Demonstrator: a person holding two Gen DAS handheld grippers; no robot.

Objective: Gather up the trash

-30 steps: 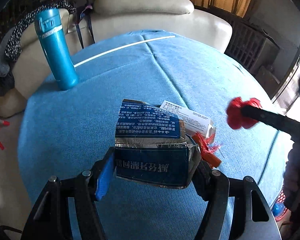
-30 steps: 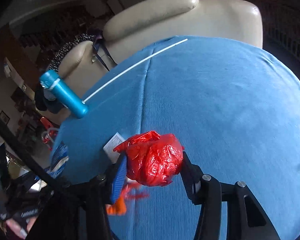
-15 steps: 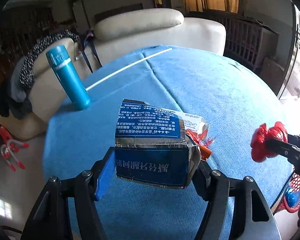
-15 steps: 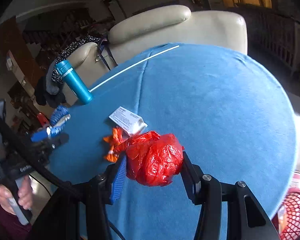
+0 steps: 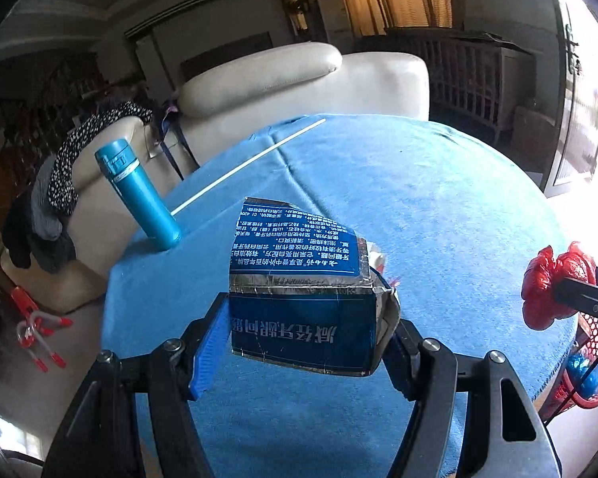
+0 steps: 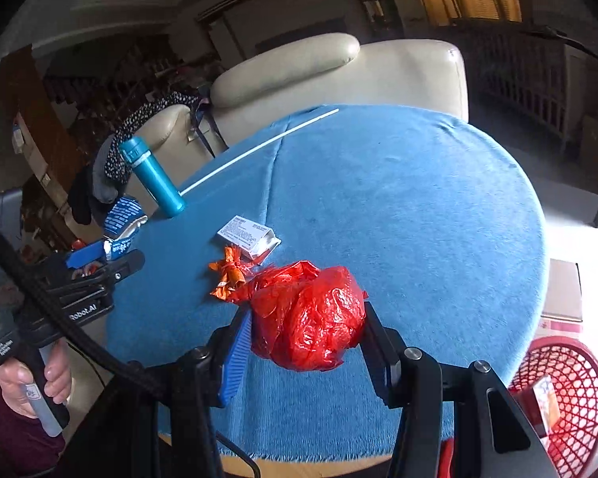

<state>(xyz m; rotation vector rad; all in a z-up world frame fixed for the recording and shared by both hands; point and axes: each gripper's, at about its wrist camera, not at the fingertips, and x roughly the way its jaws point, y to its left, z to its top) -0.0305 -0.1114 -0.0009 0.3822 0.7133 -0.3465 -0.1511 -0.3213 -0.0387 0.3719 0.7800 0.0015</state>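
Observation:
My left gripper (image 5: 305, 338) is shut on a crushed blue carton (image 5: 299, 290) with white print, held above the near part of the round table (image 5: 418, 199). My right gripper (image 6: 305, 338) is shut on a crumpled red plastic bag (image 6: 309, 318), also lifted off the blue cloth. In the left wrist view the red bag (image 5: 554, 290) shows at the right edge, over the table's rim. On the cloth lie a small white box (image 6: 247, 235) and an orange wrapper (image 6: 229, 273). A red mesh basket (image 6: 566, 390) stands on the floor at the lower right.
A teal flask (image 5: 139, 195) stands upright near the table's left edge. A white stick (image 6: 259, 147) lies across the far cloth. A cream sofa (image 5: 299, 83) with clothes draped on it sits behind the table. A hand (image 6: 32, 382) holds the left gripper's handle.
Both grippers have drawn back and risen from the table with their loads still gripped. The red bag has moved right toward the table's rim, and the red basket has come into view.

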